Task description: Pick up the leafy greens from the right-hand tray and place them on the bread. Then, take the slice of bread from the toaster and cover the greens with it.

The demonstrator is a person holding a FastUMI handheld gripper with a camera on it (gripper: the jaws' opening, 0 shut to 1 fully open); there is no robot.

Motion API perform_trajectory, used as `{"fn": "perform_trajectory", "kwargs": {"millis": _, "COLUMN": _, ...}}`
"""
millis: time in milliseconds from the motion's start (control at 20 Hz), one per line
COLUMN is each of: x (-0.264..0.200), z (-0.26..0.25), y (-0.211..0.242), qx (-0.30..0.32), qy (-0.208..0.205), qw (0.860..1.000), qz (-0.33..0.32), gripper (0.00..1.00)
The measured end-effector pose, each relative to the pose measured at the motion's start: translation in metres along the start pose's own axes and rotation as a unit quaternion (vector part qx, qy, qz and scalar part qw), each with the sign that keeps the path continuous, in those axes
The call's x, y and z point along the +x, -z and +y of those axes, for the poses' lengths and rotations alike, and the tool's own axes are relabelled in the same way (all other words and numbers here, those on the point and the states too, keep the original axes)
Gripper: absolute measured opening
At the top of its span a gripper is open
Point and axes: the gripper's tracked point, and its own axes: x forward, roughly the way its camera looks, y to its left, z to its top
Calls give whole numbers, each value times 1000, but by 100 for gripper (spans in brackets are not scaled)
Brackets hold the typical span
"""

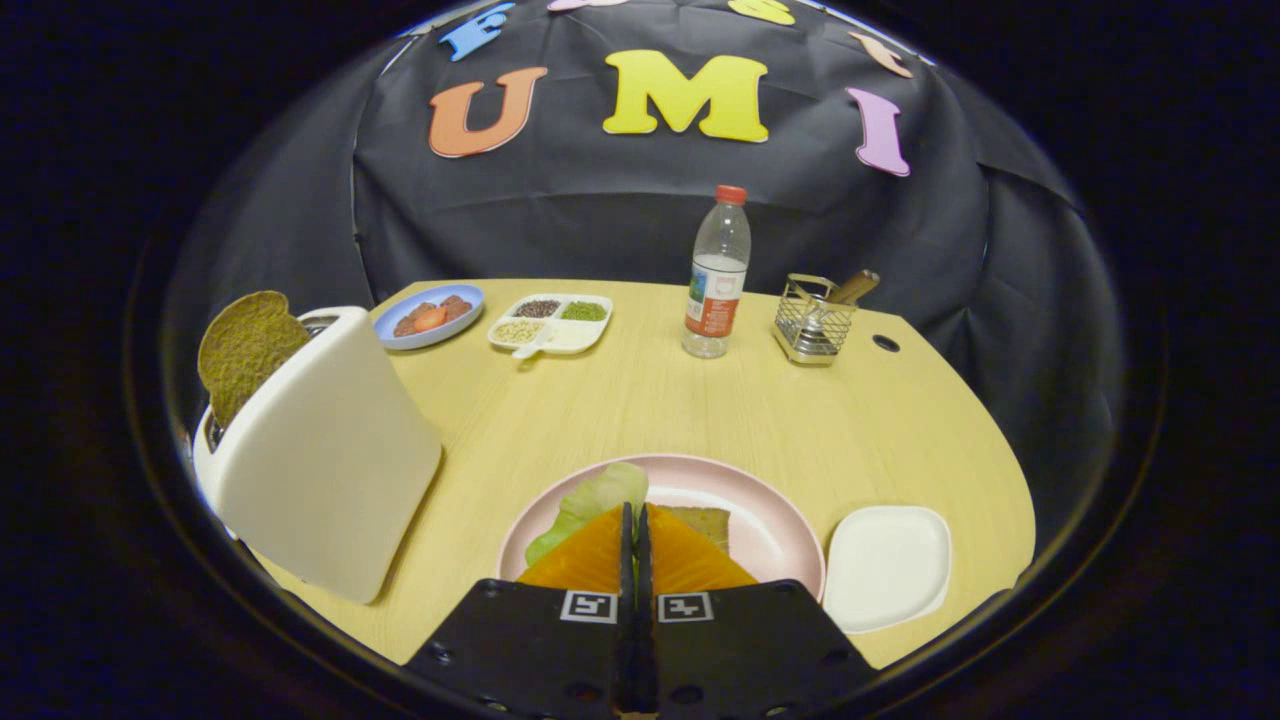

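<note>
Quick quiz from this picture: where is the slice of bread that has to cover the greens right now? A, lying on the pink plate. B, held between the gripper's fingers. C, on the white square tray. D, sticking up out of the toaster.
D: the bread slice stands up out of the toaster, while the gripper, fingers together, sits over the pink plate.
</note>
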Motion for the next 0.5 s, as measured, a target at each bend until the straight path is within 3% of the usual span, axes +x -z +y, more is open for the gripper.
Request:
{"fn": "perform_trajectory", "kwargs": {"millis": 250, "x": 8, "z": -17, "y": 3, "qx": 20, "qy": 8, "qw": 1000, "qz": -2, "gripper": 2}}
{"fn": "perform_trajectory", "kwargs": {"millis": 500, "x": -3, "z": -32, "y": 3, "qx": 26, "qy": 36, "qw": 999, "qz": -16, "gripper": 29}}
